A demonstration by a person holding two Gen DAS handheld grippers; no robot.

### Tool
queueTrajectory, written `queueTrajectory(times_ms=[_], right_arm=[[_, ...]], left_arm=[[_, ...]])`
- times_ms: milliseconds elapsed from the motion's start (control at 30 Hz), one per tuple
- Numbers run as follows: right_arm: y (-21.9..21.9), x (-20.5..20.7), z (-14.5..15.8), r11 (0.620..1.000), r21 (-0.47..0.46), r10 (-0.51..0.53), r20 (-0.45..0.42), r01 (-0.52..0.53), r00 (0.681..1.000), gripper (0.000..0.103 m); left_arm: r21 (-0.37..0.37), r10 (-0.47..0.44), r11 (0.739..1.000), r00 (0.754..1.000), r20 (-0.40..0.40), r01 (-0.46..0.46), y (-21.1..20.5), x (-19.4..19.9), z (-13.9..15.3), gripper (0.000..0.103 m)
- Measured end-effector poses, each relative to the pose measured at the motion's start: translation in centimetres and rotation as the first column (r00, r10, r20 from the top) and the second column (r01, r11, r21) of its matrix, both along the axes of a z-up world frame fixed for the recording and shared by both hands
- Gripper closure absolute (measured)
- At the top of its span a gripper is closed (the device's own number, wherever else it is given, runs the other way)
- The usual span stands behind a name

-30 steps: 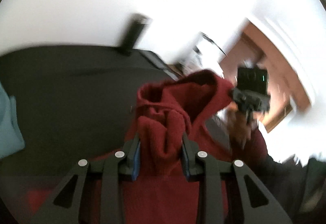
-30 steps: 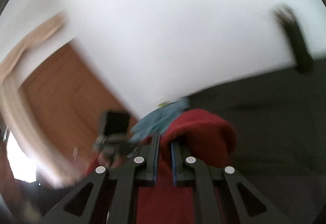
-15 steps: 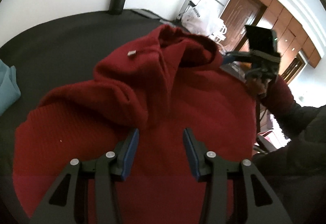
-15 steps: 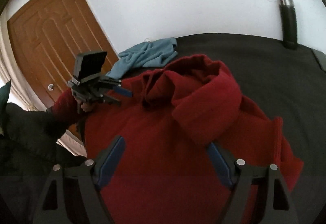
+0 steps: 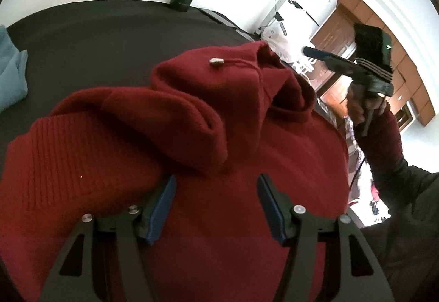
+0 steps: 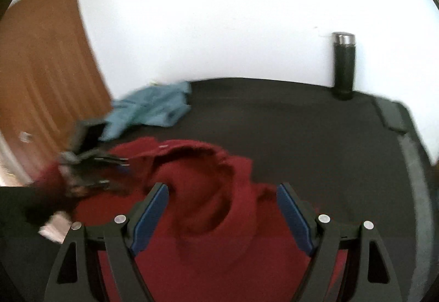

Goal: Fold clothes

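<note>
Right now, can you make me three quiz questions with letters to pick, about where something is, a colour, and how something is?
1. Where does the bottle stand?
A. by the wall
B. on the hoodie
C. on the floor

2. What colour is the hoodie?
A. green
B. dark red
C. yellow

3. How is the right tool?
A. shut on the hoodie
B. open
C. holding the bottle

Answers: 1 A, it stands at the table's far edge against the white wall. 2 B, the cloth is dark red in both views. 3 B, its blue pads stand wide apart, pinching nothing.
</note>
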State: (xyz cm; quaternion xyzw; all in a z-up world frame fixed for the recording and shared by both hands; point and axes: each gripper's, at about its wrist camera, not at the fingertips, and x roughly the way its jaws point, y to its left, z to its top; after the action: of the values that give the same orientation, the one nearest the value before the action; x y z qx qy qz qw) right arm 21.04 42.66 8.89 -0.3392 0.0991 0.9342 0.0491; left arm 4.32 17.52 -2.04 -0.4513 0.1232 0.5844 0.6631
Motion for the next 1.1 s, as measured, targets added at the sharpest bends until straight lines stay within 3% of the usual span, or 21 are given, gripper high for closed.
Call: queueTrajectory(times_ms=[200,233,300,333,367,400,500,667,833,967,1100], right_arm=[[-1.6,-7.3,-1.9,0.970,0.240,-0.071,0.174,0.028,0.982,0.020],[-1.8,-8.7,-2.5,0.965,0.260,-0.073,0.201,0.018,0.977,0.024],[-2.1,-11.3,-3.7,0.956,0.293,-0.076,0.249,0.000,0.965,0.041],[-2.0,-12.3,-3.8,0.953,0.303,-0.083,0.260,0.000,0.962,0.067],[-1.8,-13.0,-3.6,0.948,0.317,-0.102,0.264,0.013,0.959,0.087],[-1.4,-13.7,-3.3,0.945,0.327,-0.122,0.259,0.032,0.958,0.089],[-0.5,-15.0,-1.2,0.932,0.351,-0.165,0.196,0.088,0.967,0.093],[0.7,-16.1,3.9,0.870,0.437,-0.259,0.013,0.228,0.966,0.093],[1.1,-15.3,9.7,0.808,0.444,-0.321,-0.218,0.387,0.922,0.093],[-1.7,-13.1,11.6,0.754,0.504,-0.280,-0.333,0.421,0.900,0.093],[-5.3,-9.8,12.0,0.768,0.525,-0.185,-0.369,0.368,0.911,0.093]], left_arm=[[0.026,0.032,0.999,0.997,0.068,-0.034,-0.1,-1.1,-0.6,0.037],[0.031,0.036,0.999,0.996,0.081,-0.038,-0.1,-1.2,-0.7,0.037],[0.039,0.039,0.998,0.994,0.101,-0.043,-0.3,-1.5,-0.8,0.037],[0.043,0.039,0.998,0.993,0.110,-0.044,-0.3,-1.6,-0.9,0.036],[0.046,0.039,0.998,0.992,0.119,-0.045,-0.4,-1.7,-0.9,0.036],[0.049,0.038,0.998,0.991,0.130,-0.045,-0.3,-1.8,-1.0,0.035],[0.061,0.043,0.997,0.985,0.170,-0.054,-0.6,-2.4,-1.2,0.035],[0.072,0.058,0.995,0.973,0.222,-0.075,-0.9,-3.2,-1.6,0.035],[0.074,0.072,0.993,0.968,0.240,-0.092,-0.7,-3.5,-1.8,0.035],[0.074,0.081,0.992,0.965,0.250,-0.103,-0.8,-3.6,-1.9,0.035],[0.076,0.089,0.991,0.963,0.254,-0.112,-0.9,-3.6,-1.9,0.035]])
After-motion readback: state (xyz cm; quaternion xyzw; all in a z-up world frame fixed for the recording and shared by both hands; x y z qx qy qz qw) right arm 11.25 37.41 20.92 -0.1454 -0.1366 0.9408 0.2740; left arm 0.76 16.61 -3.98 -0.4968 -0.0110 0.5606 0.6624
